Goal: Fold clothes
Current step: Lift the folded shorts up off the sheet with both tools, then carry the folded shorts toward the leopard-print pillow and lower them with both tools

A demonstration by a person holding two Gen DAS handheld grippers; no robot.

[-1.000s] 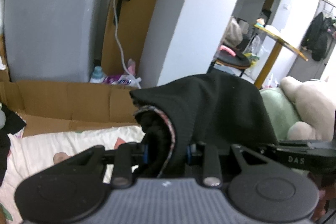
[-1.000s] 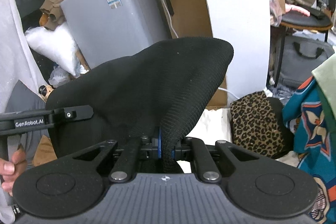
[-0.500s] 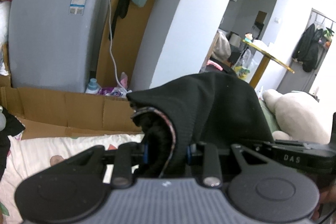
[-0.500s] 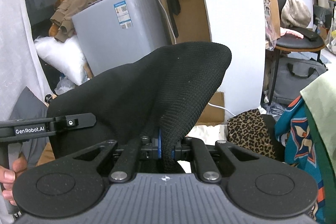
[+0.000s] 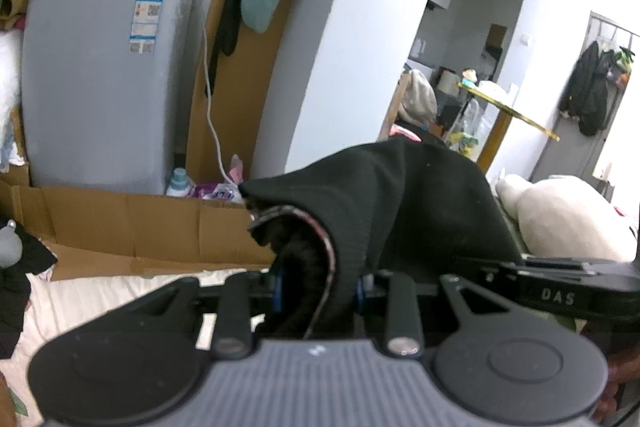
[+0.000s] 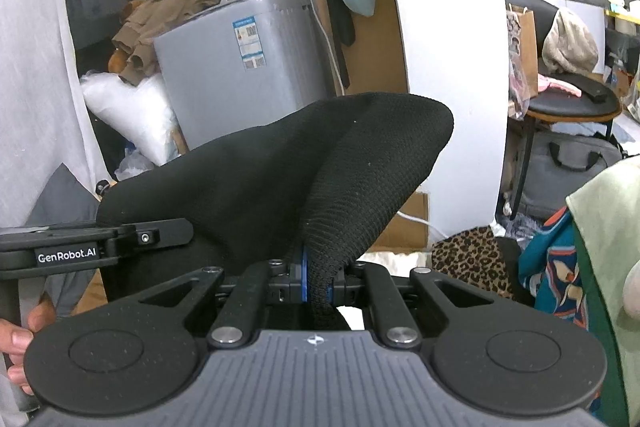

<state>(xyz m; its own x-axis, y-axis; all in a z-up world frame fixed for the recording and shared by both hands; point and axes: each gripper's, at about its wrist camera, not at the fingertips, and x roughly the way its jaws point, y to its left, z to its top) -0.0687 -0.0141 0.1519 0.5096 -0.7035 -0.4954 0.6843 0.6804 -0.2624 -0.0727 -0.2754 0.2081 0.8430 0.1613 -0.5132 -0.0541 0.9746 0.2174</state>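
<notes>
A black knit garment (image 5: 400, 203) hangs between my two grippers, held up in the air. My left gripper (image 5: 318, 291) is shut on a bunched edge of it, where a pink-trimmed inner lining shows. My right gripper (image 6: 316, 287) is shut on another ribbed edge of the same black garment (image 6: 320, 171), which drapes over the jaws. The other gripper's body shows at the right of the left wrist view (image 5: 560, 287) and at the left of the right wrist view (image 6: 80, 247).
A pale floral bedsheet (image 5: 100, 303) lies below. Flat cardboard (image 5: 132, 223) and a grey washing machine (image 5: 100, 87) stand behind it. A cream plush toy (image 5: 560, 219) lies at the right. Leopard-print cloth (image 6: 468, 259) and a teal patterned garment (image 6: 556, 275) lie at the right.
Both grippers have risen and tilted upward with the black garment; more of the wall, hanging clothes and washing machine top now show. The grips are unchanged.
</notes>
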